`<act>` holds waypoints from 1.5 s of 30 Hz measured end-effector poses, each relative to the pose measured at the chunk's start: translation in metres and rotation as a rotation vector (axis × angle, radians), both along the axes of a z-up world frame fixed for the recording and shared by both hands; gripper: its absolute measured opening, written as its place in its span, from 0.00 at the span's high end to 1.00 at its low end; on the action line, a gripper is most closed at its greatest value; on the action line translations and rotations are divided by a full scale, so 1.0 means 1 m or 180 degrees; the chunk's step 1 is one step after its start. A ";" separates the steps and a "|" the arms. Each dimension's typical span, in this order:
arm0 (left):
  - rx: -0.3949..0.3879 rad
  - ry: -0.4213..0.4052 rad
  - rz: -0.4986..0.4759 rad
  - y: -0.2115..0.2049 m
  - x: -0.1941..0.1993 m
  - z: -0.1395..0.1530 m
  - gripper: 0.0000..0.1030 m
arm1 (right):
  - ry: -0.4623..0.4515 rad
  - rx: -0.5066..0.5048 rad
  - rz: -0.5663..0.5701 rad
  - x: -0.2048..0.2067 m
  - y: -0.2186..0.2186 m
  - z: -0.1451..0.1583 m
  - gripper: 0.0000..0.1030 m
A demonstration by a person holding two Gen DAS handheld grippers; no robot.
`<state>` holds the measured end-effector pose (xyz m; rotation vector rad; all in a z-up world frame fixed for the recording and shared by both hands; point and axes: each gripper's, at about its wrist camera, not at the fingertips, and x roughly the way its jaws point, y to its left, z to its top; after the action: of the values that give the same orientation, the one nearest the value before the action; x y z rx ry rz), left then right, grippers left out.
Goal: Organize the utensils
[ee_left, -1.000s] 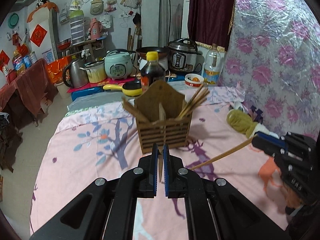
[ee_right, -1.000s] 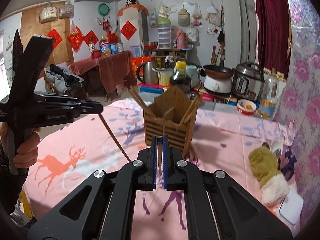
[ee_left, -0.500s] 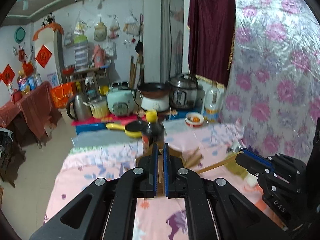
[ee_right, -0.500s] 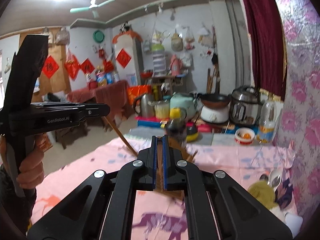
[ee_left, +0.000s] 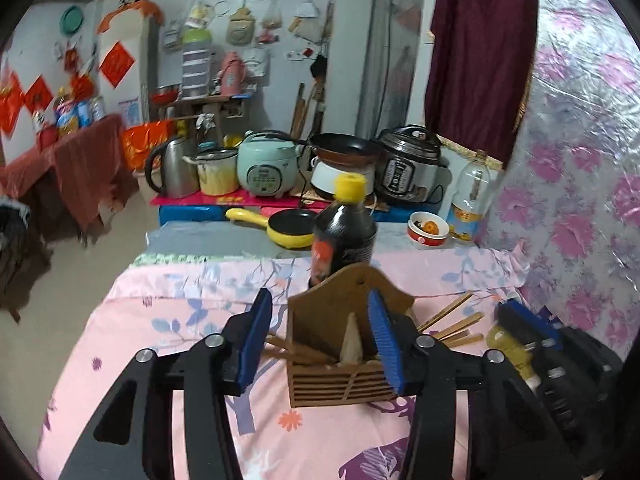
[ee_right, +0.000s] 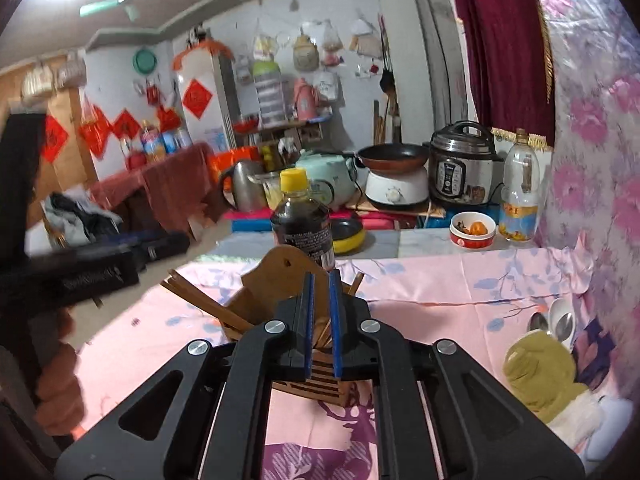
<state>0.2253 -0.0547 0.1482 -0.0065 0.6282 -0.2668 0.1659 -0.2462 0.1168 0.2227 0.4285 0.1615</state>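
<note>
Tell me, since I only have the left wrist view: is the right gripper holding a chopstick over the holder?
Observer: In the right wrist view the right gripper has its jaws opening, with only a narrow gap so far. A thin wooden stick shows in that gap, right over the wooden holder, and the pads look clear of it.
Operator: Are any utensils outside the holder?
Observer: Yes. A few spoons lie on the pink cloth at the far right, just beyond the olive mitt.
</note>
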 end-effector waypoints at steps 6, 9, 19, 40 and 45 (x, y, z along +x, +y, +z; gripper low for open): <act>-0.0326 -0.0151 0.0193 0.037 -0.020 0.004 0.17 | -0.0336 0.0026 -0.0107 -0.031 -0.008 0.022 0.52; -0.0387 -0.0180 0.0256 0.051 -0.032 0.005 0.11 | -0.0407 -0.0038 -0.0170 -0.044 0.000 0.023 0.36; -0.0069 -0.0430 0.0528 0.060 -0.077 0.001 0.06 | -0.0603 -0.0203 -0.0398 -0.088 0.014 0.032 0.06; 0.0283 -0.0726 0.0742 0.050 -0.150 -0.039 0.06 | -0.0673 -0.0404 -0.0618 -0.143 0.017 0.015 0.06; 0.0349 -0.0794 0.0812 0.048 -0.155 -0.041 0.06 | -0.0657 -0.0377 -0.0681 -0.148 0.014 0.005 0.06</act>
<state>0.0705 -0.0069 0.1073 0.0510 0.3874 0.0148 0.0174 -0.2325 0.1221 0.1324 0.2060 -0.0508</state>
